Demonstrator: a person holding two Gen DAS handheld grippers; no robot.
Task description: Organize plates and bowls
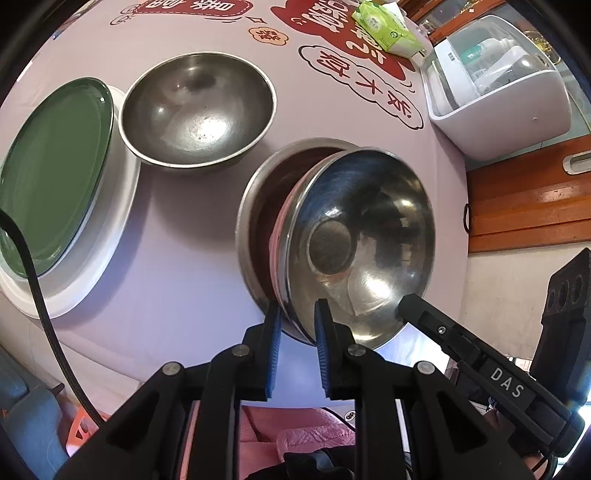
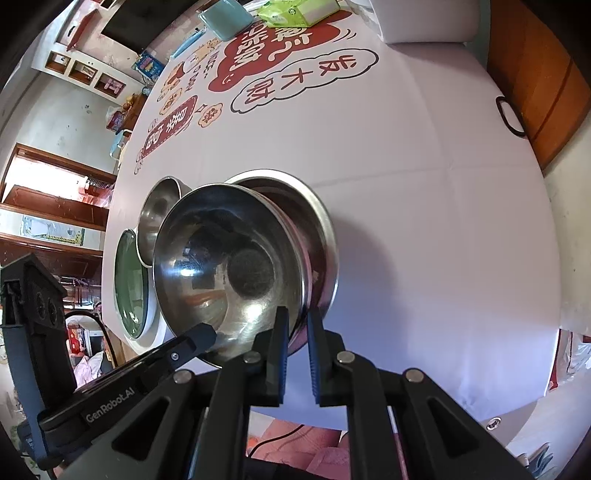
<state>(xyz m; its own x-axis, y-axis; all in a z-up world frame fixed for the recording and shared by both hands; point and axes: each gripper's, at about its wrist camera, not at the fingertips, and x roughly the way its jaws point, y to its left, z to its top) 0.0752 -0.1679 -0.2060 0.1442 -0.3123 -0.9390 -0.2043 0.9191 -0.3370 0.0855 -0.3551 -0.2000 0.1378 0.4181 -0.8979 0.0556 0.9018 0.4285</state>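
A small steel bowl [image 1: 365, 240] is tilted inside a larger steel bowl [image 1: 255, 206] on the table. My left gripper [image 1: 297, 314] is shut on the small bowl's near rim. My right gripper [image 2: 297, 321] is shut on the same bowl's [image 2: 221, 258] opposite rim, above the larger bowl [image 2: 317, 221]. The right gripper's finger [image 1: 417, 306] shows in the left wrist view, and the left gripper's finger [image 2: 199, 336] in the right wrist view. Another steel bowl [image 1: 197, 110] stands apart to the left. A green plate [image 1: 55, 173] lies on a white plate [image 1: 110, 229].
The table has a pale cloth [image 2: 406, 221] with red printed characters. A green tissue pack [image 1: 388, 29] and a white appliance [image 1: 498, 85] stand at the far side. A teal box [image 2: 225, 18] lies far back. The table's near edge is just below the grippers.
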